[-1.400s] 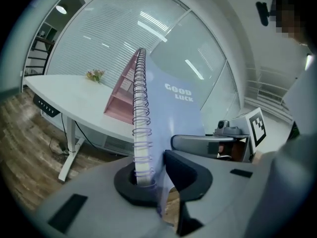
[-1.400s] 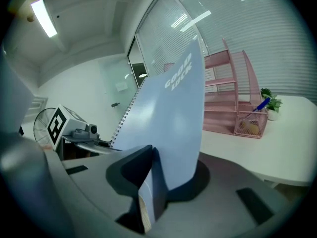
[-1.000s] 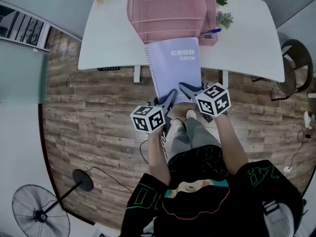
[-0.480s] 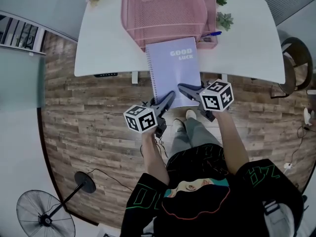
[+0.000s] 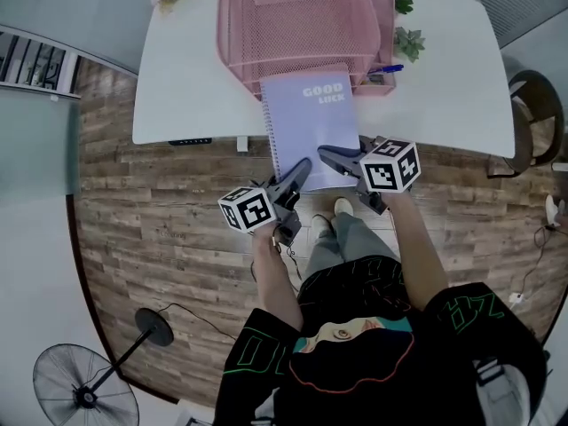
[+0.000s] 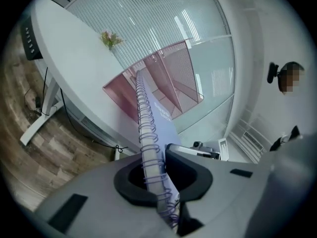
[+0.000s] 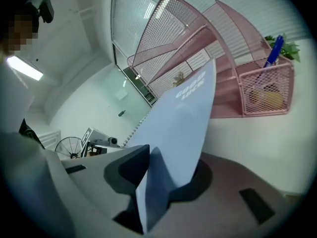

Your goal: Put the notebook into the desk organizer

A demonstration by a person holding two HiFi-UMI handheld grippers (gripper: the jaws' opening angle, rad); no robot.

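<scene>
Notebook (image 5: pixel 312 131) is held by its near edge in both tongs, out past the front of the white surface (image 5: pixel 177 87), with the far edge aimed at the pink mesh desk organizer (image 5: pixel 297 25). Two-point grip is judged to keep the thin cover flat and square to the tray mouth while it is fed in.

Left tongs (image 5: pixel 297 174) are clamped on the spiral-bound corner. In the left gripper view the wire coil (image 6: pixel 148 133) is seen running between the jaws.

Right tongs (image 5: pixel 333 160) are pinching the opposite, free corner. Their jaws have just been easing open a little, with the cover between them and the pads seemingly in contact.

Far edge is at the organizer's front. Whether it is inside the lower tray yet cannot be told.

Cover is printed "GOOD LUCK" in pale capitals. Blue pen (image 5: pixel 383 68) is parked at the organizer's right end. No brand is readable, and the marker cubes (image 5: pixel 247 209) carry patterns only.
</scene>
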